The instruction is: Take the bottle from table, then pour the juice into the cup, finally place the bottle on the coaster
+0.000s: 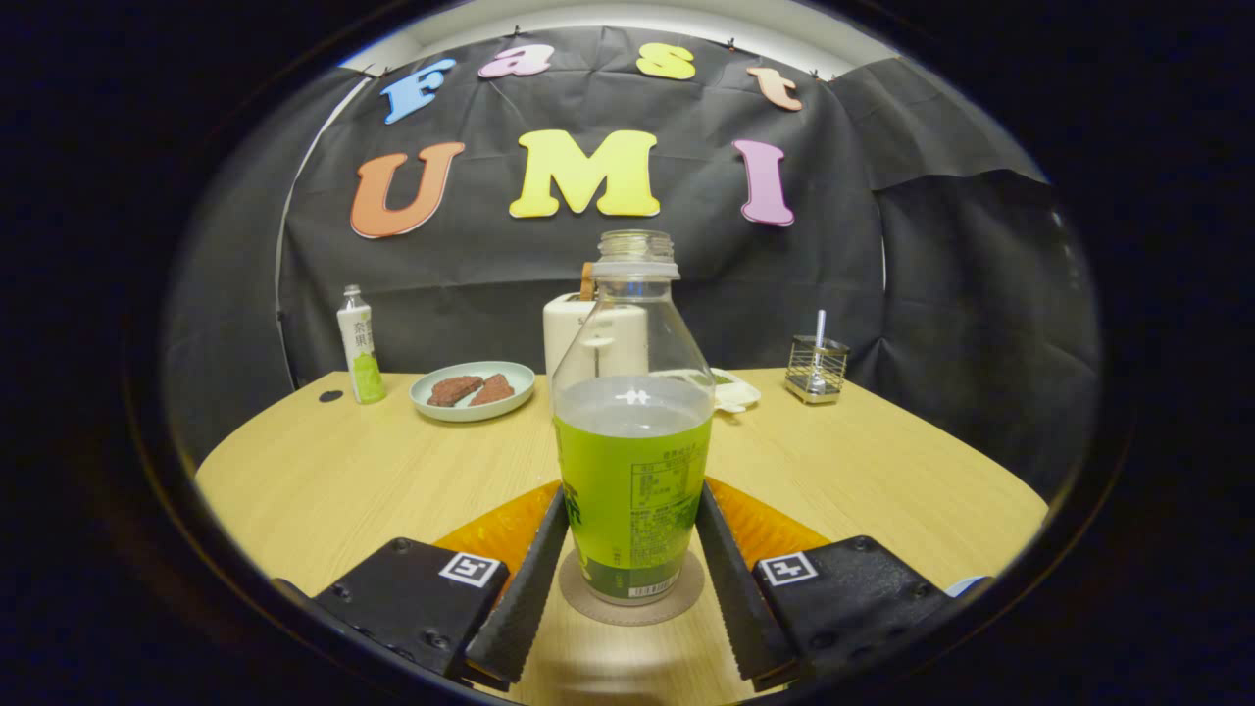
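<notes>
Centre frame: uncapped clear bottle, half-full of green juice, upright on the round coaster; gripper fingers clasp its label, print unreadable.

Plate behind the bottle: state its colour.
Pale mint green plate, holding two brown pieces, clearest in the gripper view beyond the fingers.

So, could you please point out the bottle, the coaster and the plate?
bottle (632, 480): gripper view, on its label.
coaster (584, 600): gripper view, on its bare rim.
plate (518, 373): gripper view, on its rim.
</notes>
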Motion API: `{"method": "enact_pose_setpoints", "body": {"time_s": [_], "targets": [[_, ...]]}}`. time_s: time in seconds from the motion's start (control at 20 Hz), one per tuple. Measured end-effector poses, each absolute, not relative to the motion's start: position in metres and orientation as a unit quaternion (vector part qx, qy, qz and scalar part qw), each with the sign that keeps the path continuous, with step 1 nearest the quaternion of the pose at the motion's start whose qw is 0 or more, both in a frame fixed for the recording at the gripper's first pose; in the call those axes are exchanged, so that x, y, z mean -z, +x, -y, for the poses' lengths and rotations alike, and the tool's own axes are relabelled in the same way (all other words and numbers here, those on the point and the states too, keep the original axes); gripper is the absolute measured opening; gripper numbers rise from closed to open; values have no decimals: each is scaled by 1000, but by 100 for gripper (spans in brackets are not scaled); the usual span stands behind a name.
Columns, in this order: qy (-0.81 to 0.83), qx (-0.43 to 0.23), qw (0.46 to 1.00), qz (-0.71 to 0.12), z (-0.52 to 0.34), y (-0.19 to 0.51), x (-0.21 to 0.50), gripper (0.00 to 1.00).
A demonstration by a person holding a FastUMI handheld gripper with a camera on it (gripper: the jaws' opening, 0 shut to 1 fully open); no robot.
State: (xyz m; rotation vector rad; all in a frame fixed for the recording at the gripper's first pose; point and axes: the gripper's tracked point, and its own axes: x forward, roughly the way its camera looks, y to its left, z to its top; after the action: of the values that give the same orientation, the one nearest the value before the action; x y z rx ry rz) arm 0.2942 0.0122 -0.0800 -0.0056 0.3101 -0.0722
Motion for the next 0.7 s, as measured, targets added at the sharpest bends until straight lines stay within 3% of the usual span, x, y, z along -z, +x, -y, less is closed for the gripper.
{"method": "enact_pose_setpoints", "body": {"time_s": [0.3,0.45,0.7], "targets": [[-3,44,986,-159,-5,290,81,86],[1,39,987,-153,-6,284,76,100],[-11,45,990,-135,-2,253,58,100]]}}
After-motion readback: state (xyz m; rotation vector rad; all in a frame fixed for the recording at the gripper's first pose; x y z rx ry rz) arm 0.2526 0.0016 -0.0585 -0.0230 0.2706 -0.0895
